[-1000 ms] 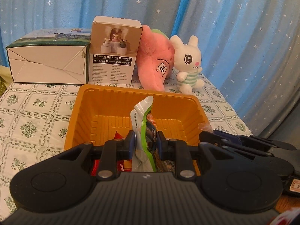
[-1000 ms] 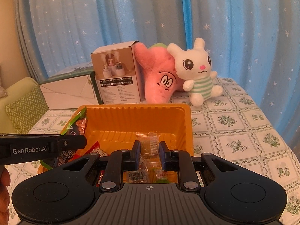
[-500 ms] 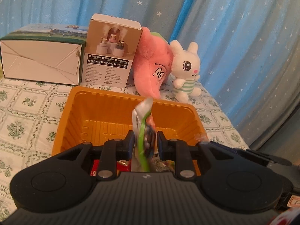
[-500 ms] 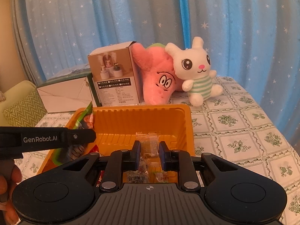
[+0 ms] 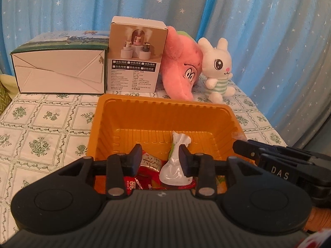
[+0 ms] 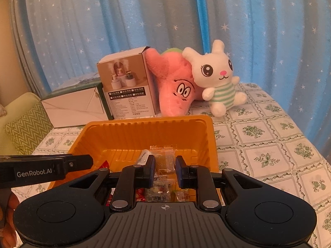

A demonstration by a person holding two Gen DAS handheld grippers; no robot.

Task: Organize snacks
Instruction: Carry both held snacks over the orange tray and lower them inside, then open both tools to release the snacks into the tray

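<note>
Silver-and-green snack packet (image 5: 174, 164) — lying in the orange tray (image 5: 144, 111), leaning on the red packets (image 5: 144, 183) at the near end. Left gripper (image 5: 160, 158): jaws have just been opening, now parted, the packet between them beside the right pad, no longer squeezed. Right gripper (image 6: 165, 168): jaws at their narrowest, a clear wrapped sweet (image 6: 165, 159) between the pads — whether it is actually pinched cannot be told. Tray stands on a green-flowered tablecloth (image 6: 258, 150). Behind it: product box (image 5: 135, 55), white carton (image 5: 60, 70), pink star plush (image 5: 182, 70), white bunny plush (image 5: 219, 70), blue starred curtain (image 5: 258, 31).
</note>
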